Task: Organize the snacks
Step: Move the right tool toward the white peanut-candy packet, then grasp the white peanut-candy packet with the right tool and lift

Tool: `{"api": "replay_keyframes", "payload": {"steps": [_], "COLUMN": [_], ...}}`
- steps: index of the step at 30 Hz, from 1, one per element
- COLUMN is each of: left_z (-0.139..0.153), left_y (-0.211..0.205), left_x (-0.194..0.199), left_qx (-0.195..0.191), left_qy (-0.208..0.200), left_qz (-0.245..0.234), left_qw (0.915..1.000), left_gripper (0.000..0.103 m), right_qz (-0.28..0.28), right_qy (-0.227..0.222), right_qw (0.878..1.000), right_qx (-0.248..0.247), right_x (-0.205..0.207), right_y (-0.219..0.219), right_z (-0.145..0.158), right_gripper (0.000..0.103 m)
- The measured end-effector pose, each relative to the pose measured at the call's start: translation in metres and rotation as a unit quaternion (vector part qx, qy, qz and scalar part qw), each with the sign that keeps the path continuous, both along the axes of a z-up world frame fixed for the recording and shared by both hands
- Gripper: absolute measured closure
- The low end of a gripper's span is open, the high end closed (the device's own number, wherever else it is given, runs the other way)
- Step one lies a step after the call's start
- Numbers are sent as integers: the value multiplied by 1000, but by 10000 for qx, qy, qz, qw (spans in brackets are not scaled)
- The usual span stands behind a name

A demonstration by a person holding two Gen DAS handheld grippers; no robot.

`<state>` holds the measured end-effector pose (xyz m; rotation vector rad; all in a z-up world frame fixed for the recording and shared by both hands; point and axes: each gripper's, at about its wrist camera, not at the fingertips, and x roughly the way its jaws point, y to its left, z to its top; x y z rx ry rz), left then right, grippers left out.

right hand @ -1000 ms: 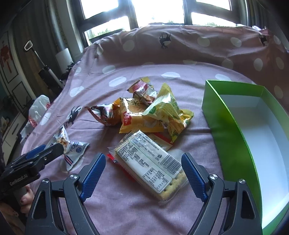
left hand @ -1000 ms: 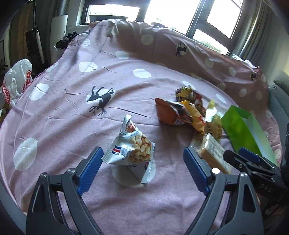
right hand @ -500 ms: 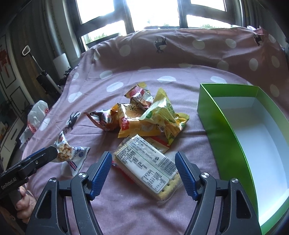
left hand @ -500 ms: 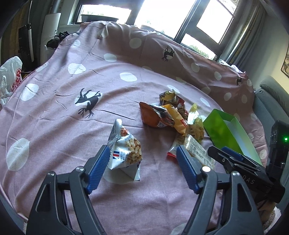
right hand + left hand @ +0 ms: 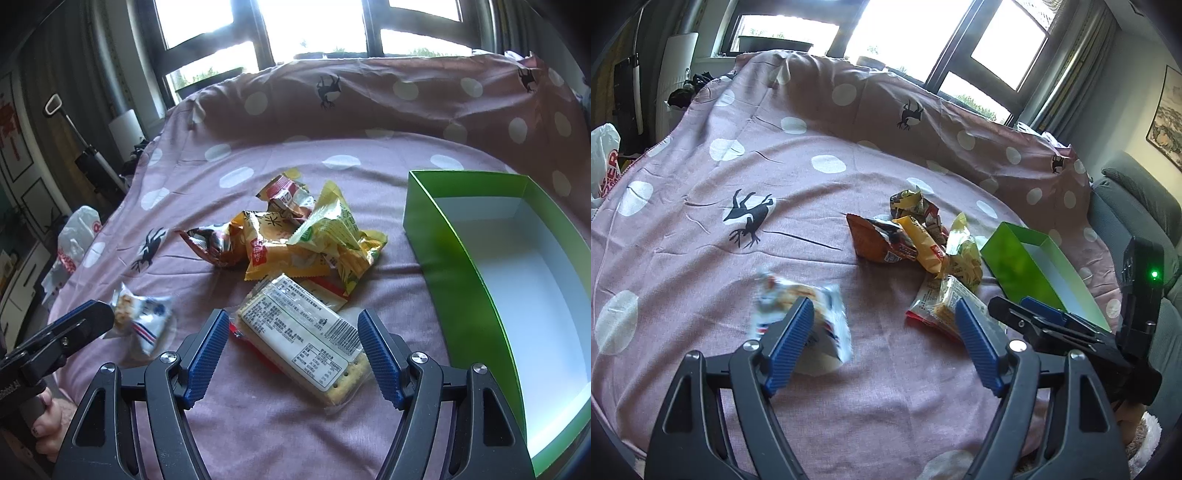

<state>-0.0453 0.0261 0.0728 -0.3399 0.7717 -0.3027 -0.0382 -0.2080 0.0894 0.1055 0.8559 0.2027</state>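
Observation:
A clear cracker packet (image 5: 303,332) lies on the pink spotted cloth (image 5: 295,155), and my right gripper (image 5: 291,325) is shut on it, a pad against each edge. A small white nut packet (image 5: 786,291) shows blurred, in motion, at the left finger of my left gripper (image 5: 882,314). Those jaws are opening and do not press on it. Behind lies a pile of orange and yellow snack bags (image 5: 295,240) (image 5: 916,236). The green box (image 5: 443,236) stands open with a bare white floor on the right.
The cloth rises into a ridge at the back under the windows. A white plastic bag (image 5: 604,158) sits past the left edge. A grey sofa (image 5: 1137,206) is on the right. A person's hand (image 5: 48,417) holds the left gripper.
The right jaws narrowed around the cracker packet and then held. The left jaws narrowed, then widened, and the nut packet went from upright to blurred beside the left finger.

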Motion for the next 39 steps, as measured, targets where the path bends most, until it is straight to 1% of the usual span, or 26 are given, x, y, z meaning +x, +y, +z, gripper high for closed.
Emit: {"api": "replay_keyframes", "payload": {"steps": [1, 3, 6, 10, 12, 14, 16, 21, 24, 28, 31, 36, 38, 39], "left_z": [1, 3, 4, -1, -5, -11, -16, -27, -31, -34, -37, -42, -43, -43], "left_y": [0, 3, 16, 33, 38, 40, 38, 39, 40, 41, 42, 43, 42, 42], "left_x": [0, -2, -2, 0, 2, 5, 7, 13, 15, 16, 18, 22, 22, 23], "left_qx": [-1, 49, 85, 398, 449, 438, 464, 410, 459, 420, 418, 261, 326, 329], "left_qy": [-30, -91, -45, 128, 267, 414, 513, 682, 776, 833, 869, 1011, 1021, 1014], "left_qz": [7, 113, 397, 831, 907, 907, 848, 774, 808, 808, 828, 738, 765, 749], "left_qw": [10000, 9999, 9992, 9957, 9945, 9941, 9940, 9938, 9927, 9924, 9919, 9918, 9913, 9915], "left_gripper": [20, 20, 20, 21, 22, 22, 22, 23, 26, 30, 34, 34, 39, 45], "right_qz": [3, 5, 62, 240, 389, 552, 717, 951, 1029, 1057, 1142, 1256, 1295, 1313], "right_qy": [-12, -25, 1, 112, 256, 544, 772, 1007, 1339, 1693, 1856, 2022, 1974, 1979], "right_qw": [10000, 10000, 9999, 9989, 9963, 9900, 9847, 9799, 9735, 9689, 9655, 9625, 9628, 9618], "right_qx": [3, 35, 154, 395, 722, 1180, 1386, 1438, 1540, 1464, 1427, 1303, 1318, 1363], "right_x": [-1, -1, 0, 2, 5, 11, 17, 32, 48, 61, 66, 71, 70, 70], "right_y": [0, 0, 2, 12, 18, 27, 38, 72, 89, 107, 118, 133, 135, 135], "right_z": [0, 1, 2, 5, 5, 2, -1, -6, -14, -30, -38, -50, -53, -55], "right_gripper": [29, 29, 29, 29, 29, 29, 29, 29, 29, 29, 29, 29, 29, 29]}}
